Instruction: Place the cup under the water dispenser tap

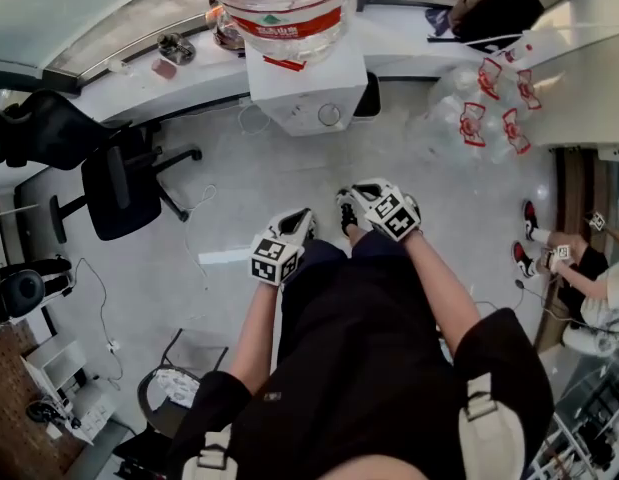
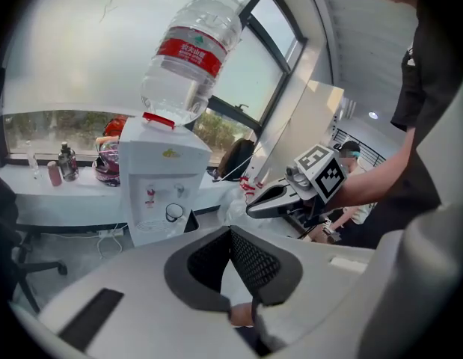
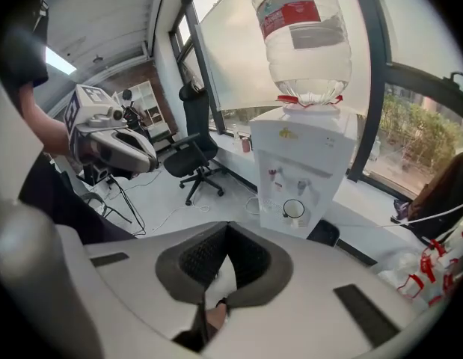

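Observation:
A white water dispenser (image 1: 289, 86) with a large clear bottle (image 1: 284, 3) on top stands on the floor by the window. A cup (image 1: 330, 115) sits in its front recess, below the two taps; it also shows as a cup (image 2: 173, 212) in the left gripper view and a cup (image 3: 294, 209) in the right one. My left gripper (image 1: 301, 218) and right gripper (image 1: 347, 208) hang side by side in front of my body, well short of the dispenser. Both have jaws closed tip to tip with nothing between them: left gripper (image 2: 231, 232), right gripper (image 3: 227, 227).
A black office chair (image 1: 124, 183) stands left of the dispenser, with cables on the floor near it. Clear bags with red handles (image 1: 489, 108) lie at the right. A white desk (image 1: 149, 83) runs along the window. A seated person (image 1: 589, 278) is at the far right.

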A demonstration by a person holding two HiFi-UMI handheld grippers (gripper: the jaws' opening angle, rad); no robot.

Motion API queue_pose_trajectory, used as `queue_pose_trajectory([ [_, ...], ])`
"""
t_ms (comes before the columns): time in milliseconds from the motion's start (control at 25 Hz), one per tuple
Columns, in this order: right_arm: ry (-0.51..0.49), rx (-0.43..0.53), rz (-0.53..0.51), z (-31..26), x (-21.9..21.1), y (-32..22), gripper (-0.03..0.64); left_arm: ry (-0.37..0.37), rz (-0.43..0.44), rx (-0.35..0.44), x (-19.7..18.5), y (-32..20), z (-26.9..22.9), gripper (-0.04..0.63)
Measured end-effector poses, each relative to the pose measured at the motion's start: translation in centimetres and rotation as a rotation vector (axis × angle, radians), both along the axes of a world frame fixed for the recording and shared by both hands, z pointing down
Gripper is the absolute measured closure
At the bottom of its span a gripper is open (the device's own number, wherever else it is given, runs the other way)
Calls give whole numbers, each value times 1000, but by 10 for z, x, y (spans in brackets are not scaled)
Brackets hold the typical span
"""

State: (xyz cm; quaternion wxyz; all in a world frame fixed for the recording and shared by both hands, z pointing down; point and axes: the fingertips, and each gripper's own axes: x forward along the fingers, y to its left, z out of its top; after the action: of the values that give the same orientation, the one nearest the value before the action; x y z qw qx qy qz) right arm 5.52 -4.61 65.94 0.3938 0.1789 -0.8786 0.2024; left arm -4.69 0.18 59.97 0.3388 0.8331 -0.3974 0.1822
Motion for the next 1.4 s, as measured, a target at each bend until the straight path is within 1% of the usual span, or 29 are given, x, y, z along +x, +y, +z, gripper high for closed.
queue_pose_trajectory([
  [160, -34, 30, 47, -25, -15, 10, 623, -5, 56, 28, -12, 4, -12, 598],
  [360, -67, 80, 86, -49, -36, 19, 623, -1, 74, 55, -37, 9, -27, 598],
  [560, -75, 121, 139, -65, -50, 22, 623, 10, 99, 51, -59, 14, -30, 598],
  [840, -79, 172, 252, -76, -51, 23, 623, 20, 193, 98, -59, 9, -43, 598],
  [1000, -77, 184, 279, -80, -54, 37, 623, 22, 230, 119, -61, 17, -49, 598],
  [1200, -65, 203, 288, -79, -49, 50, 623, 34, 239, 140, -64, 27, -51, 598],
  [1400, -37, 210, 286, -77, -50, 60, 623, 44, 222, 123, -80, 34, -43, 598],
])
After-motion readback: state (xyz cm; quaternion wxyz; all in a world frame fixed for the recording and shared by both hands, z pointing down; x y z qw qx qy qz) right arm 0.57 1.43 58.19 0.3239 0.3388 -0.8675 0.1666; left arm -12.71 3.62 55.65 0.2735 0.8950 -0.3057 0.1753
